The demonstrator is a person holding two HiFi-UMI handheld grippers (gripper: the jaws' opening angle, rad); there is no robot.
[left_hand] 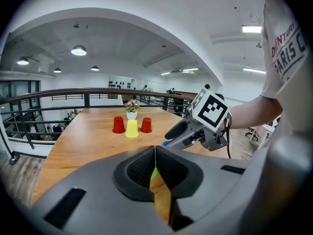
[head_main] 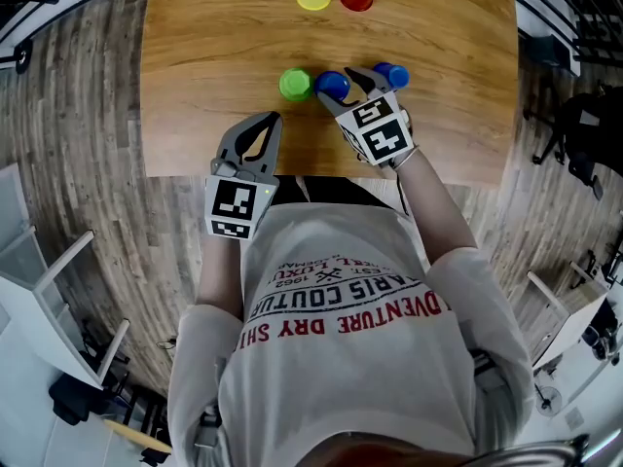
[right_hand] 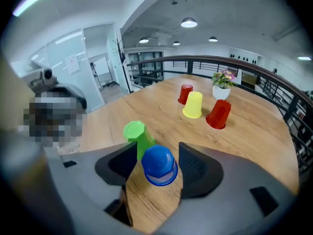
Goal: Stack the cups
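Several upturned cups stand on the wooden table (head_main: 195,95). A green cup (head_main: 295,85) and a blue cup (head_main: 332,86) stand side by side near the front edge, and a second blue cup (head_main: 392,74) is to their right. My right gripper (head_main: 348,88) is open around the first blue cup (right_hand: 159,164), with gaps between the cup and both pads. The green cup (right_hand: 137,135) stands just behind it to the left. At the far end are a red cup (right_hand: 185,93), a yellow cup (right_hand: 193,105) and another red cup (right_hand: 218,114). My left gripper (head_main: 271,120) is shut and empty at the table's front edge, short of the green cup.
A small flowerpot (right_hand: 222,84) stands behind the far cups. A black railing (left_hand: 58,96) runs beyond the table's far edge. White furniture (head_main: 39,290) stands on the floor to the left. The table's front edge lies right against my body.
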